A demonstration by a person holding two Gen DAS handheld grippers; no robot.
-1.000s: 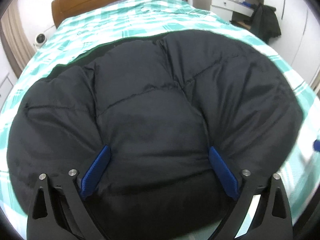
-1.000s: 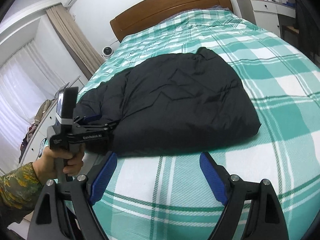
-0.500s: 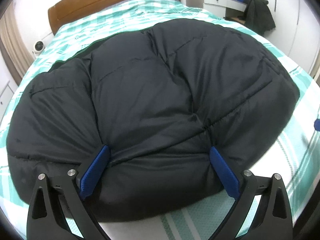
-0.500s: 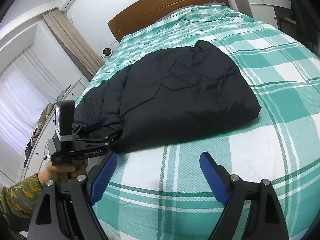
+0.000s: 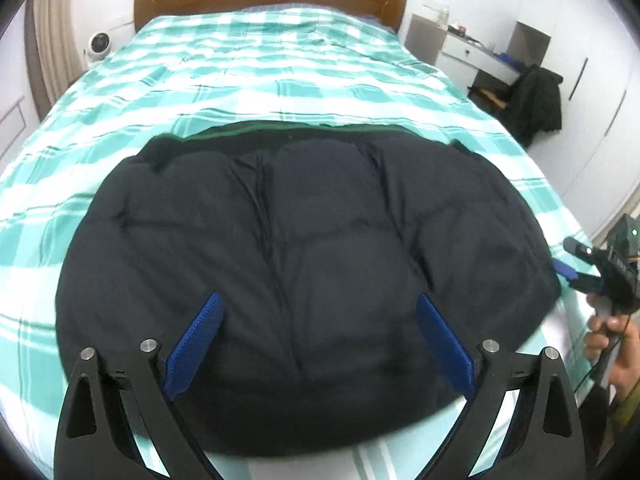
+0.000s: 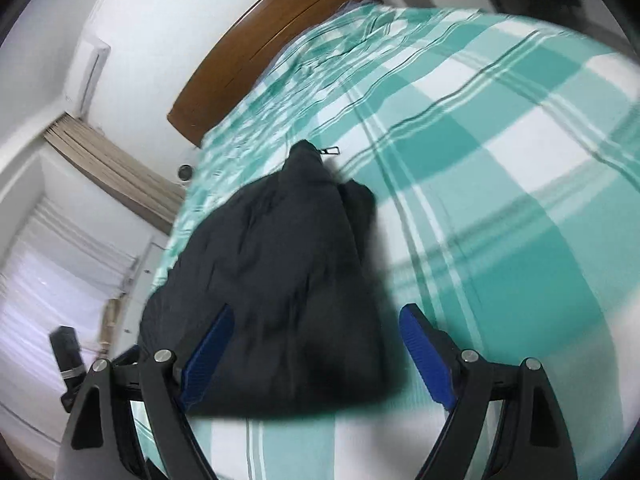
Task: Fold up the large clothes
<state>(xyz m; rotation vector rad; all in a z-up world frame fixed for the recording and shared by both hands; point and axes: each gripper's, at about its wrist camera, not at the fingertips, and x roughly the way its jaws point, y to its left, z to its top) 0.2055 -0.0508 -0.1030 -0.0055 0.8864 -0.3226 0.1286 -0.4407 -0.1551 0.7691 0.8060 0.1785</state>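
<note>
Folded black quilted puffer jacket (image 5: pixel 304 272) lay on the green-and-white checked bedspread (image 5: pixel 260 76). Left gripper (image 5: pixel 320 340) and right gripper (image 6: pixel 314 344) hovered over it, both spread wide, grasping nothing.

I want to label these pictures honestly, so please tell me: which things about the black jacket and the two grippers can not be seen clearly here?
- Black jacket, left wrist view: near edge hidden behind the left gripper; sleeves not visible.
- Jacket, right wrist view: outline smeared by motion blur; near-left corner covered by the right gripper.
- Zipper pull, right wrist view: too small for detail.
- Bed sheet under the jacket: covered.
</note>
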